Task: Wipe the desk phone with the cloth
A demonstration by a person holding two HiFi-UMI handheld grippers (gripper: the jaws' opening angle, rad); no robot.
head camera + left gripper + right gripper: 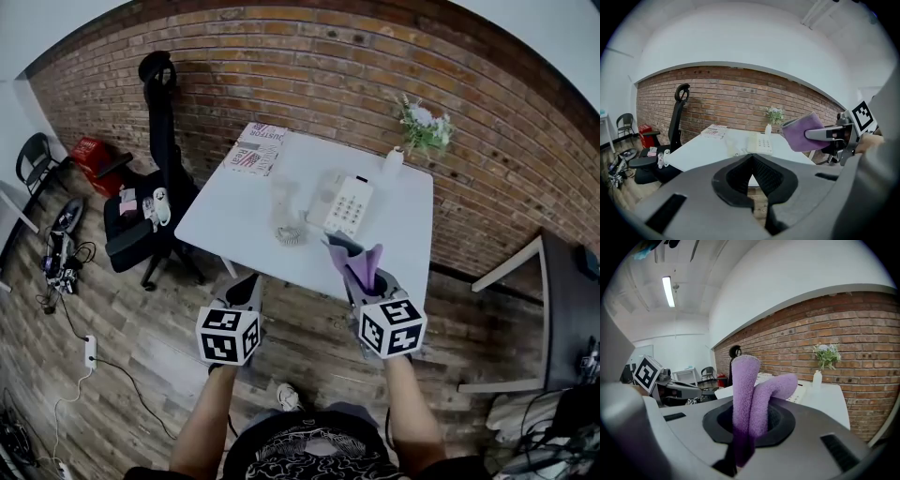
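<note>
Cloth (362,266) clamped in our right gripper (354,272), we stand short of the white table (234,220) in the head view. Both grippers hang over the wood floor (141,328), and nothing touches the desk phone (349,204). The phone lies near the table's middle, with a clear glass item (287,223) just beside it on the left and a small vase of flowers (417,131) at the far corner. Our left gripper (247,292) hangs level with the right and carries nothing.

Left gripper view: its jaws are pressed together on nothing. Past them the phone (759,143) sits on the table, and the right gripper (834,136) carries the purple cloth (802,133) at the frame's right.

Right gripper view: the jaws pinch the cloth (746,394) low down. Two loose folds stand up out of them and hide most of the phone.

The wipe has not begun, we judge. The pinch takes only a narrow part of the cloth, so pressure on the keys could drag it free. The unbraced phone could slide or lose its handset. A wide sweep could tip the glass item.
</note>
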